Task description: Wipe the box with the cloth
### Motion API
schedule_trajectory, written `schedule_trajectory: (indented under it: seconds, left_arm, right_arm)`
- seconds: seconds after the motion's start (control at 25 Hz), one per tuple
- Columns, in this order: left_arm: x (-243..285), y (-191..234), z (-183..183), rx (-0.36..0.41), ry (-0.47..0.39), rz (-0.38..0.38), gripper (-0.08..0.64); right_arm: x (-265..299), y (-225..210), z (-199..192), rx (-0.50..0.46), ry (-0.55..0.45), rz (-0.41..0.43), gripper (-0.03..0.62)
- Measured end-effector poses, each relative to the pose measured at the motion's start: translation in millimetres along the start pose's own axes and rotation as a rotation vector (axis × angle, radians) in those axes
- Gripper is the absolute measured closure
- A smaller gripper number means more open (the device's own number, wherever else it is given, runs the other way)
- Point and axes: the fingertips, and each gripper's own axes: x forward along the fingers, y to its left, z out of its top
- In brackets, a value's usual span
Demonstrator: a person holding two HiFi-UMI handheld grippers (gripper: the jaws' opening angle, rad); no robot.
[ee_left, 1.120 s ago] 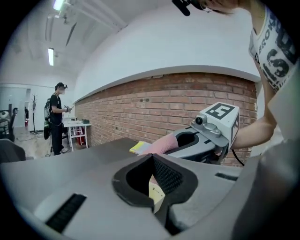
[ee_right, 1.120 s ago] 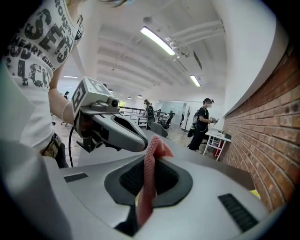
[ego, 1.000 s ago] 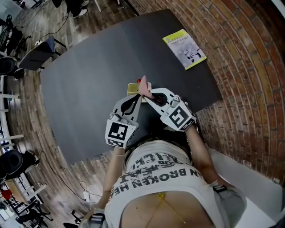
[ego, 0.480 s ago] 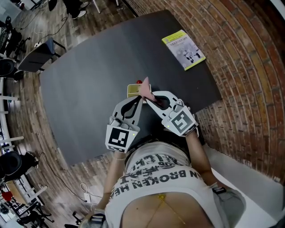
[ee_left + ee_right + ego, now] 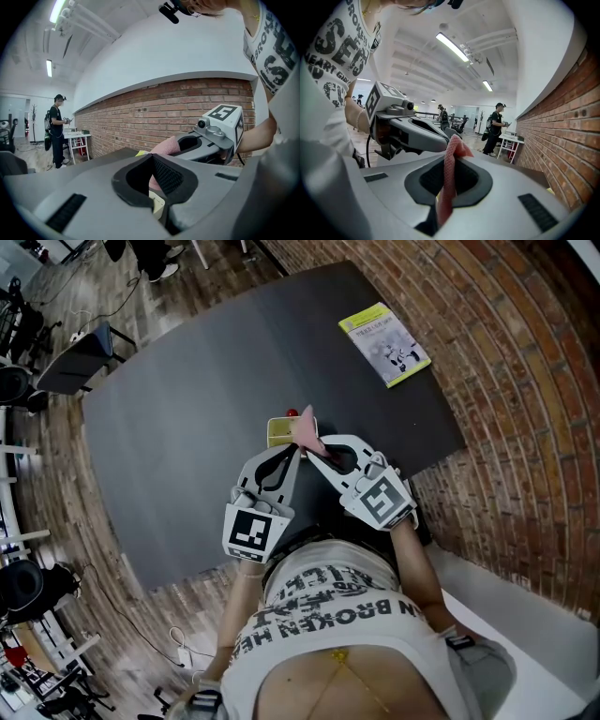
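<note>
Both grippers are raised over the dark table point(image 5: 187, 381), tips together. My left gripper point(image 5: 296, 450) is shut on a corner of the flat yellow box point(image 5: 278, 432); in the left gripper view a cream edge of the box point(image 5: 158, 207) sits pinched where the left gripper point(image 5: 156, 206) closes. The right gripper point(image 5: 310, 448) is shut on the pink cloth point(image 5: 306, 427), which lies against the box's right side. In the right gripper view the cloth point(image 5: 449, 173) stands up out of the right gripper point(image 5: 439, 213), with the left gripper point(image 5: 426, 136) just beyond it.
A yellow-green booklet point(image 5: 386, 343) lies near the table's far right corner by the brick wall point(image 5: 525, 381). Office chairs point(image 5: 84, 348) stand on the wooden floor to the left. A person point(image 5: 57, 129) stands by a small white table in the distance.
</note>
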Motion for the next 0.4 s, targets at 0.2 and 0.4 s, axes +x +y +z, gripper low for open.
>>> schedule_trajectory:
  seconds: [0.2, 0.4]
  left_arm:
    - [-2.6, 0.3, -1.6, -0.010, 0.005, -0.003, 0.554]
    - [-4.7, 2.4, -3.4, -0.002, 0.005, -0.012, 0.554]
  right_arm:
    - [1.7, 3.5, -0.3, -0.015, 0.008, 0.007, 0.575]
    - [5.4, 6.3, -0.6, -0.002, 0.013, 0.003, 0.575]
